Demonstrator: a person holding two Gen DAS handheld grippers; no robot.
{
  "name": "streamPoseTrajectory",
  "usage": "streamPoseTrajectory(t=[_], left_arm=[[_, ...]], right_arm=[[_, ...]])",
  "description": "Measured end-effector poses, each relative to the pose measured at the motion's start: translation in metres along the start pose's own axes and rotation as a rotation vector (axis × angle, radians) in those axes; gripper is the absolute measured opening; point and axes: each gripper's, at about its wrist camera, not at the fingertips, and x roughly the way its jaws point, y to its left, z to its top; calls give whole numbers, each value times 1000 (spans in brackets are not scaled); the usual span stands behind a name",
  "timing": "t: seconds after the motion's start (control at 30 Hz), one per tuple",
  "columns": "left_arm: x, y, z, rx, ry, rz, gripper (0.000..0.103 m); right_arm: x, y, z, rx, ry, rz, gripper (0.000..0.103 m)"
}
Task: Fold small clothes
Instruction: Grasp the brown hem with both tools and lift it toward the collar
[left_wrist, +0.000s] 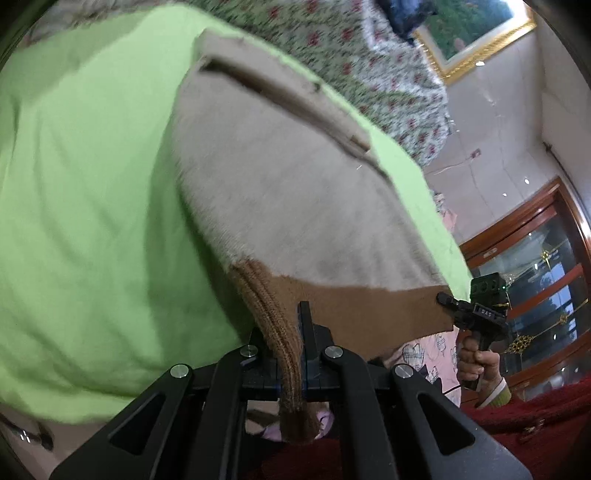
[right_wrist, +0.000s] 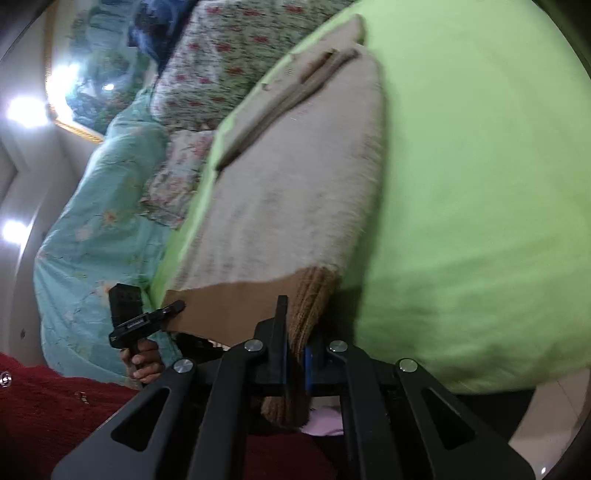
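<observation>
Left wrist view: left tongs (left_wrist: 293, 354) clamp the sweater's (left_wrist: 295, 192) ribbed hem at 6 o'clock. Right tongs (left_wrist: 445, 299) pinch its 4 o'clock corner. Soft, light knit; hem corners look like the best holds.

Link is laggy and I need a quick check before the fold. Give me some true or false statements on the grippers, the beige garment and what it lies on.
1. The left gripper is shut on the beige garment's ribbed brown hem. True.
2. The right gripper is open and holds nothing. False: it is shut on the hem.
3. The garment lies on a red blanket. False: it lies on a green sheet.
4. Both grippers hold the same hem edge. True.
</observation>
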Motion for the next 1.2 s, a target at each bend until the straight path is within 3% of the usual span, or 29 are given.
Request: streamPoseTrajectory(t=[0.27, 0.43, 0.57, 0.73, 0.87, 1.07, 1.17, 1.2], left_arm=[[-27, -41, 87, 106, -174, 6, 5], [-17, -57, 170, 160, -286, 87, 5], [8, -54, 234, 148, -316, 123, 5], [53, -39, 297, 139, -310, 180, 5], [103, -13, 334, 125, -267, 230, 5], [171, 29, 366, 85, -188, 301, 6], [194, 47, 365, 58, -131, 318, 9], [195, 50, 361, 50, -118, 308, 16]], right_arm=[[-15, 43, 71, -97, -131, 58, 7], [-2, 55, 152, -148, -208, 44, 7], [18, 49, 219, -139, -240, 21, 7], [57, 31, 296, -98, -252, -26, 7], [92, 11, 335, -71, -223, -104, 7], [141, -33, 361, -11, -181, -203, 8], [155, -54, 362, 51, -150, -230, 11], [156, -59, 360, 77, -144, -231, 15]])
